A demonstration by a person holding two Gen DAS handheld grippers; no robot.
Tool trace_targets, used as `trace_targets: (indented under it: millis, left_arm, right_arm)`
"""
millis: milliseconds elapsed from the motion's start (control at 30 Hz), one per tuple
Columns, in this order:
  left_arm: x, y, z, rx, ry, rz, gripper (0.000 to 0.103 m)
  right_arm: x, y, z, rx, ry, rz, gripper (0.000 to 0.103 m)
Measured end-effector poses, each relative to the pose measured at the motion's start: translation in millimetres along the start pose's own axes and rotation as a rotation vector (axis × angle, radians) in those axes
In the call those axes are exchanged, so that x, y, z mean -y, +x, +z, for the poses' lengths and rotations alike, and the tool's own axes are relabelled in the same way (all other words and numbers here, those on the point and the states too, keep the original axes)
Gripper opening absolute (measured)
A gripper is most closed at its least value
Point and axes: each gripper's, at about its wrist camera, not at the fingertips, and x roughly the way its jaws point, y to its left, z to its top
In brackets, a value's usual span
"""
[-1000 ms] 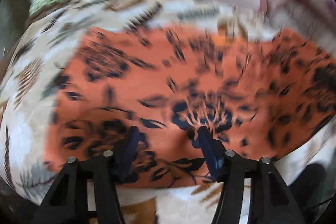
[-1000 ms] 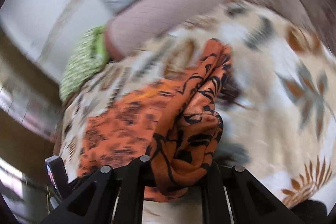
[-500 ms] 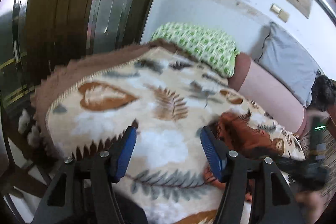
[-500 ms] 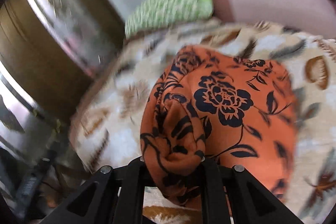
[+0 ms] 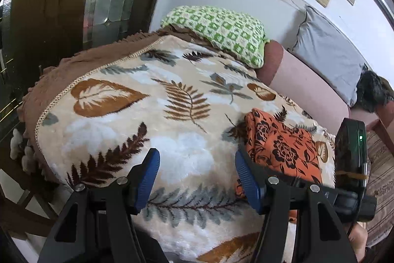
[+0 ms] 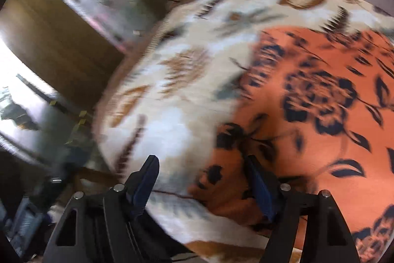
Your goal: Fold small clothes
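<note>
An orange cloth with black flowers point(image 5: 280, 144) lies folded on the leaf-patterned blanket point(image 5: 138, 115). It fills the right side of the blurred right wrist view point(image 6: 320, 100). My left gripper point(image 5: 197, 174) is open and empty over the blanket, with the cloth just to the right of its right finger. My right gripper point(image 6: 204, 176) is open, its right finger at the cloth's near left edge. The right gripper's black body point(image 5: 349, 159) shows at the right of the left wrist view.
A green checked pillow point(image 5: 221, 28), a pink bolster point(image 5: 303, 83) and a grey pillow point(image 5: 327, 51) line the far side by the wall. A dark wooden door with glass point(image 5: 73, 4) stands left. The blanket's brown edge point(image 5: 49, 80) drops off at the left.
My right gripper has let go of the bunched orange cloth and opened; the cloth now lies flat. My left gripper swung off the cloth to the left and stays open.
</note>
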Motion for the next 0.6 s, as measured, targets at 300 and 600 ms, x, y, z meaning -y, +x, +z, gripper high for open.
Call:
trace_targets:
  millis: [300,600]
  left_arm:
    - [50,9,-4,-0.046,0.123,-0.120,0.064]
    - [75,127,-28,-0.335,0.202,-0.014,0.065]
  right_arm:
    - [60,-50,-13,0.129,0.320,0.207,0.075]
    - [146,-95,-40,0.161,0.501,0.180,0.075]
